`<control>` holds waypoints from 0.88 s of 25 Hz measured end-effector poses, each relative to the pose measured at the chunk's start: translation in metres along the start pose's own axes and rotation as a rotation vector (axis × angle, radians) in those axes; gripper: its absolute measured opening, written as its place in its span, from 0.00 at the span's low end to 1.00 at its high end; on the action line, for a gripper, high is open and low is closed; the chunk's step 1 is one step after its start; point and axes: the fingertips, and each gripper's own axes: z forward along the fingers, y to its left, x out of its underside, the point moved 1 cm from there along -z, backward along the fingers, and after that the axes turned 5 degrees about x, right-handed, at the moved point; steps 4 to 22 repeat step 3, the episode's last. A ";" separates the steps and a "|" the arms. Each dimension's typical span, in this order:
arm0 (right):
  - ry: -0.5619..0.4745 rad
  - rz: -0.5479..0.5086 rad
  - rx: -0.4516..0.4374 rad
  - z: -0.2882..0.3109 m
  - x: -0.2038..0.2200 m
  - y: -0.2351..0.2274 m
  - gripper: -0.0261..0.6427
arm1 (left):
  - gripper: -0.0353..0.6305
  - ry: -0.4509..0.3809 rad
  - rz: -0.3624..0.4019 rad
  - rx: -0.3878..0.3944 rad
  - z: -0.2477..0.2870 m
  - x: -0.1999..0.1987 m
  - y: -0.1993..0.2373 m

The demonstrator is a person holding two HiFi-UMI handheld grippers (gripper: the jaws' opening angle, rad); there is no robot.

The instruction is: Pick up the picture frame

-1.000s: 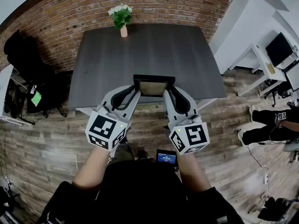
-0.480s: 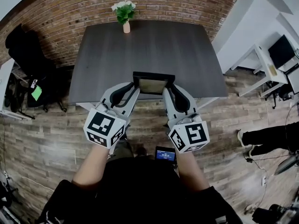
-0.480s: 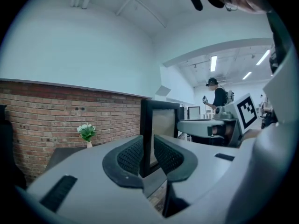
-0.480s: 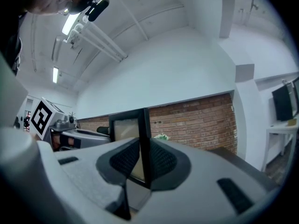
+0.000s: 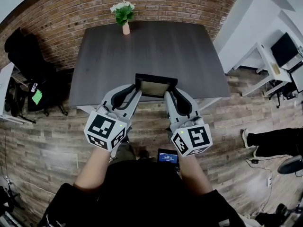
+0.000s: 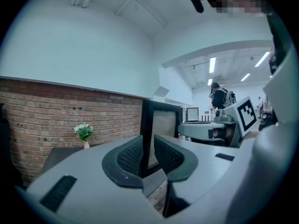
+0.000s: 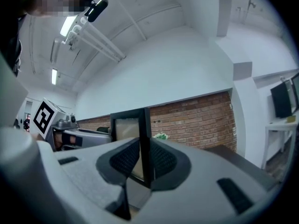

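Fingers (image 6: 128,155) of the left gripper (image 5: 137,89) are nipped onto the left edge of the picture frame (image 5: 155,85). Across from them, the right gripper (image 5: 169,93) has its pads squeezed tight on the right edge, so the frame stands upright between the two sets of fingertips!

Both grips are made. What's left, as I read it, is the lift itself. No view shows the frame's bottom edge clear of the table (image 5: 142,46) stretching beyond the fingertips.

The head view gives both grippers flanking the frame at the table's near edge, with a vase of flowers (image 5: 125,30) far past the fingertips, but it hides pad contact. The gripper views deliver exactly that: black border caught between ribbed pads.
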 end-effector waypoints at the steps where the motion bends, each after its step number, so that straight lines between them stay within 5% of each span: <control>1: 0.000 0.001 0.001 0.000 0.000 -0.002 0.15 | 0.16 0.000 -0.001 0.002 0.001 0.000 -0.001; 22: -0.002 0.002 0.002 -0.001 0.000 -0.006 0.15 | 0.16 -0.001 -0.004 0.007 0.005 0.002 -0.004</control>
